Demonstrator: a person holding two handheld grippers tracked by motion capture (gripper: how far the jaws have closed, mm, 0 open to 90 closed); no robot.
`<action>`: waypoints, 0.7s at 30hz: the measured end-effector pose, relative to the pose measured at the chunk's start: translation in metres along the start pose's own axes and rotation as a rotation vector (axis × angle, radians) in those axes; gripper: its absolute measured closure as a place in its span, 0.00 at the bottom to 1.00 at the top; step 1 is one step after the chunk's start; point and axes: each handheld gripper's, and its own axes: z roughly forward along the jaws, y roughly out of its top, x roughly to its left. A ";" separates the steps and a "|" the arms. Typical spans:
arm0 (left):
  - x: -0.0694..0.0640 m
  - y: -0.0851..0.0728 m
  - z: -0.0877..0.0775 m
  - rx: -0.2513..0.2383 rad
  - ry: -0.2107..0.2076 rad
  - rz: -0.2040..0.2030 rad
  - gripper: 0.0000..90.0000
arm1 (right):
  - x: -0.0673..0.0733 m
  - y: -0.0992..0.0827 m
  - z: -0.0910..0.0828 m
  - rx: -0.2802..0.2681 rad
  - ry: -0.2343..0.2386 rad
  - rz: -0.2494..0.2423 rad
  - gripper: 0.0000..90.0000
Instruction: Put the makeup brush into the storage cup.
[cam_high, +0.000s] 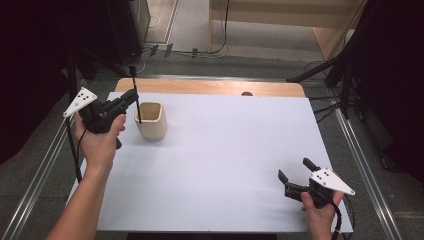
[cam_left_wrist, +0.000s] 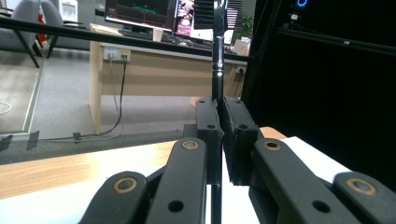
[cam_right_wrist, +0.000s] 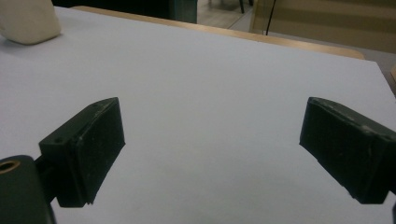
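The left gripper (cam_high: 134, 95) is held up over the far left part of the table (cam_high: 225, 150), with the left hand (cam_high: 100, 137) wrapped around it from below and the forearm coming in from the near left. Its jaws are pressed together on one thin black stick (cam_high: 135, 97), which stands nearly upright; its lower end is seen inside the one beige cup (cam_high: 151, 120) that stands just right of the gripper. The right gripper (cam_high: 295, 172) is held low near the right near corner of the table, well apart from the cup, and it is pointed to the left and far side. Its jaws are spread wide and nothing is held between them.

In the left gripper view, a shiny metal band is seen on the stick (cam_left_wrist: 218, 60) above the jaws, and a desk with monitors (cam_left_wrist: 140, 14) is seen behind. In the right gripper view, the white surface is seen between the two pads (cam_right_wrist: 88, 149), and the cup (cam_right_wrist: 28, 21) is at the far left corner.
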 end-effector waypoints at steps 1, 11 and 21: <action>0.001 0.000 0.001 0.002 -0.001 0.000 0.97 | 0.000 0.000 0.000 0.001 -0.001 0.001 0.08; 0.010 -0.008 0.016 0.000 0.010 -0.017 0.97 | 0.000 0.000 0.000 0.003 -0.001 0.002 0.08; 0.021 -0.014 0.032 -0.027 0.026 -0.014 0.97 | 0.000 0.000 0.001 0.002 0.004 -0.002 0.08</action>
